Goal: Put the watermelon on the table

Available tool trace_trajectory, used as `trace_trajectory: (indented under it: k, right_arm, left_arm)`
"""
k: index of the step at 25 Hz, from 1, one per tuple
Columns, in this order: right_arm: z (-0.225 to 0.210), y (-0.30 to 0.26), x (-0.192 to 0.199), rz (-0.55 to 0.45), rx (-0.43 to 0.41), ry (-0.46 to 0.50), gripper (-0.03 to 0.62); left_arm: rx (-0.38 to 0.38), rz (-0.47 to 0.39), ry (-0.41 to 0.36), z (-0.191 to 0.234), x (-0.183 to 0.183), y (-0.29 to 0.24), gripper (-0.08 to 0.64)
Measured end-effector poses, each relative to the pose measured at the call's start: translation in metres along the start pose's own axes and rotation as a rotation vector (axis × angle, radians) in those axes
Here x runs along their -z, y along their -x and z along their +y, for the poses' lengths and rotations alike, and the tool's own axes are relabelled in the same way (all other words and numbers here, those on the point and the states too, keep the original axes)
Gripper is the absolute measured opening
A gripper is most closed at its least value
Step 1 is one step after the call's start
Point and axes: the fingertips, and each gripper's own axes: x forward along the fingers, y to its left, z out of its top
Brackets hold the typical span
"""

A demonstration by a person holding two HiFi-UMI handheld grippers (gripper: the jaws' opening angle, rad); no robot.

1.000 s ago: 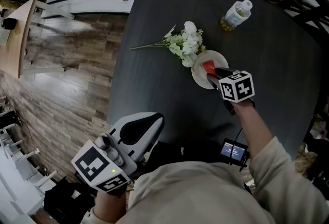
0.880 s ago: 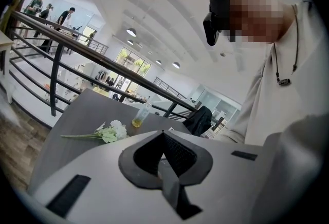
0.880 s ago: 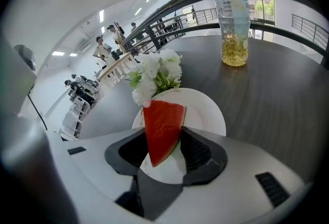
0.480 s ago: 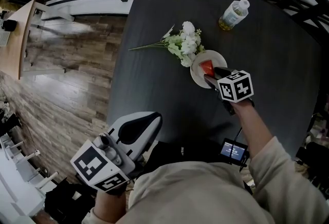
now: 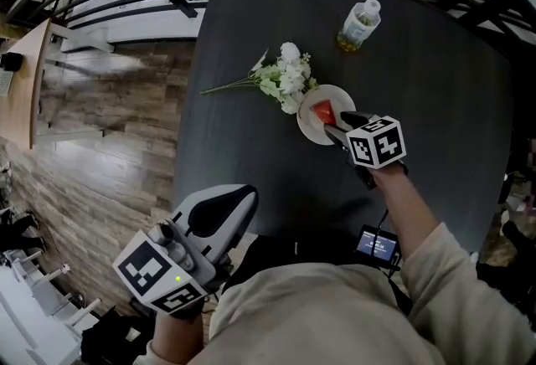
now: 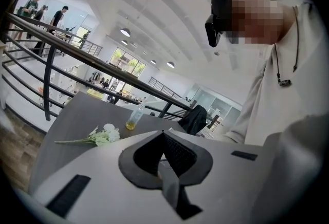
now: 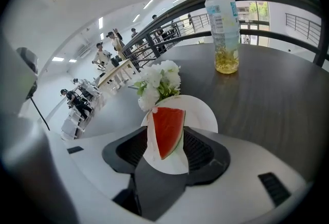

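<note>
Fingers (image 7: pixel 199 150) of right gripper (image 5: pixel 337 124) spread wide, just been opening. Watermelon slice (image 7: pixel 165 130) stands between the 2 pads, not pinched. Left gripper (image 5: pixel 247 192) is near-left by the table's near edge, fingers pressed together, empty. Dark table (image 5: pixel 435 79) carries white flowers (image 5: pixel 283 79) mid-left, white plate (image 5: pixel 308 127) just right of them, 1 bottle (image 5: pixel 358 24) far. Slice sits on the plate.

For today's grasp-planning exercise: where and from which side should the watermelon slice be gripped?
Likely best: grip the watermelon slice across its two long sides, coming from its narrow tip; flowers crowd the plate beyond its wide end.
</note>
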Motion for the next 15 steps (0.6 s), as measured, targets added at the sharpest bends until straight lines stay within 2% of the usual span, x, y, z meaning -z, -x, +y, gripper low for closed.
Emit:
trace_trajectory:
  k: [10, 15]
  right_arm:
    - [0.003, 0.069, -0.011, -0.13, 0.013, -0.065, 0.216]
    - [0.01, 0.123, -0.026, -0.25, 0.006, -0.099, 0.195]
  left_arm:
    - [0.103, 0.011, -0.102, -0.04, -0.026, -0.011, 0.003]
    - [0.2, 0.014, -0.145, -0.064, -0.043, -0.028, 0.003]
